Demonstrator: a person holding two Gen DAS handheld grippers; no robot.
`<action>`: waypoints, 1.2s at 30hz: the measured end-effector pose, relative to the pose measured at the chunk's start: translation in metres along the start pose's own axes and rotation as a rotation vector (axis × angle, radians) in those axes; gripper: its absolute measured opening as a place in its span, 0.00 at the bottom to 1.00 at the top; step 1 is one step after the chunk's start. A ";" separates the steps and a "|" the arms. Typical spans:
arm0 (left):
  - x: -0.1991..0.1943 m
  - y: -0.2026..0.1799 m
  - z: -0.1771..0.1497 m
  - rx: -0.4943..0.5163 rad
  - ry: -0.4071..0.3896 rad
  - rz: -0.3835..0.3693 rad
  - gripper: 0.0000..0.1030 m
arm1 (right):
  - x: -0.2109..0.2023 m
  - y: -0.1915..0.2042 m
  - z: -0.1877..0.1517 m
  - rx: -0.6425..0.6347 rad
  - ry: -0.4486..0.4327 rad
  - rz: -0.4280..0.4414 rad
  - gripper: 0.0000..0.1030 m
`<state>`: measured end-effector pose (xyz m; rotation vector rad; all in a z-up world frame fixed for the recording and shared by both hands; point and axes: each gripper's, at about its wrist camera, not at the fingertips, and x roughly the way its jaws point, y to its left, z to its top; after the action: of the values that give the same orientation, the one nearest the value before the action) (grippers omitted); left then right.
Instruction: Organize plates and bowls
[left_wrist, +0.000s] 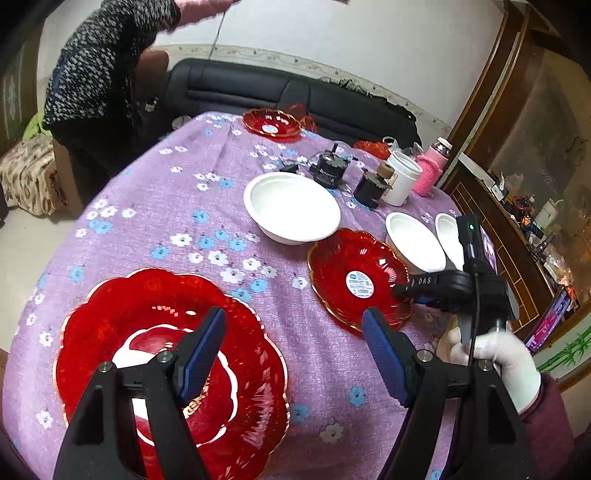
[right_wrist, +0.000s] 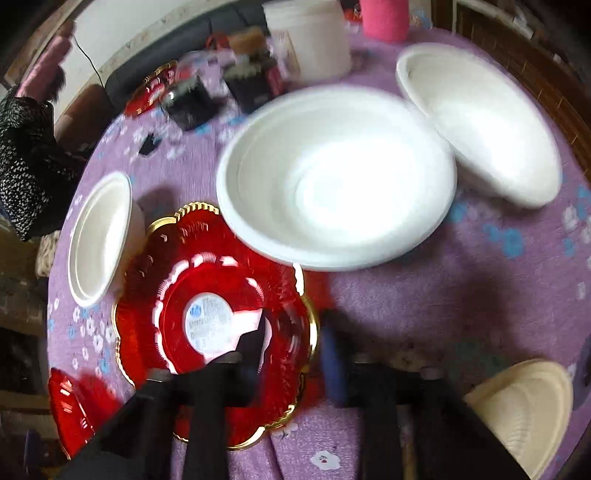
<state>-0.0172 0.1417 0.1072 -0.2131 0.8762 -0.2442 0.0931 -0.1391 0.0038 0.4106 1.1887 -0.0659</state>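
From my left camera, the large red scalloped glass plate (left_wrist: 159, 354) lies nearest on the surface (left_wrist: 147, 206), partly under my left hand-held gripper (left_wrist: 295, 350). To its right and farther back lies the smaller red glass plate with a round label (left_wrist: 358, 277); my right hand-held gripper (left_wrist: 400, 291) is at that plate's right rim. Behind it I see the big white foam bowl (left_wrist: 291, 206), and right of that bowl two more white foam bowls (left_wrist: 413, 240) side by side. Behind those stand two dark jars (left_wrist: 330, 170), a white tub (left_wrist: 400, 177) and a pink-sleeved bottle (left_wrist: 430, 170). A third red glass plate (left_wrist: 271, 123) lies at the far edge.
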 end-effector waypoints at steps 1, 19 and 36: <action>0.006 -0.001 0.003 -0.004 0.019 -0.007 0.73 | -0.001 -0.003 -0.002 0.003 0.003 0.021 0.15; 0.136 -0.050 0.025 -0.027 0.275 0.022 0.49 | -0.022 -0.027 -0.025 -0.146 0.103 0.036 0.14; 0.144 -0.062 0.024 -0.004 0.255 0.054 0.27 | -0.022 -0.030 -0.027 -0.124 0.019 0.038 0.17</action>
<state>0.0828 0.0419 0.0349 -0.1636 1.1340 -0.2221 0.0531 -0.1610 0.0075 0.3251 1.1970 0.0441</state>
